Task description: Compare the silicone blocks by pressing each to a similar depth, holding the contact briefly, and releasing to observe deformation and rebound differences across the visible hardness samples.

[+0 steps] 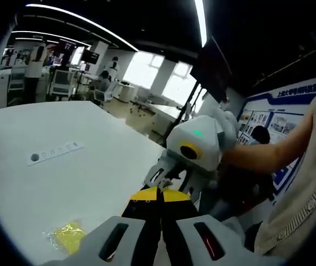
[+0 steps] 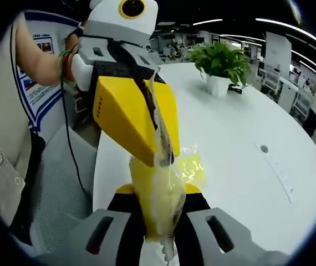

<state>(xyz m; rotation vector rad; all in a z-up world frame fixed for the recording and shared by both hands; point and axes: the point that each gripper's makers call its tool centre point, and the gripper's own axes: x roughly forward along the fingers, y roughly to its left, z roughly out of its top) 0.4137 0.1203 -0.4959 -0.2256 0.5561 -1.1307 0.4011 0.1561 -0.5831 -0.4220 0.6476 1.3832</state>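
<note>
White and broad, the worktop (image 1: 64,183) is seen running back toward an open office with ceiling light strips and bright windows. On it, in the left gripper view, a small crinkled clear bag of yellow silicone blocks (image 1: 68,236) lies near the lower edge, just left of the left claw (image 1: 159,195), well apart from a white strip with a dark round spot (image 1: 55,153) farther back. The left claw's yellow-tipped jaws are seen pressed together with no gap and nothing visible between them. Beyond them the right claw (image 1: 163,178) is seen, on a white body with a green light, held by a bare forearm (image 1: 269,149); whether that other claw's jaws are spread cannot be told from this view. In the right gripper view the right claw (image 2: 159,191) is closed on a clear plastic bag with yellow content (image 2: 161,208), which stands between its dark jaws. The left claw (image 2: 161,158), with large yellow jaws, is seen coming in from above and is pinched on the upper edge of the same bag. A second yellow bag (image 2: 191,166) lies on the worktop (image 2: 241,111) just behind. A potted green plant (image 2: 220,65) stands farther back on the worktop.
</note>
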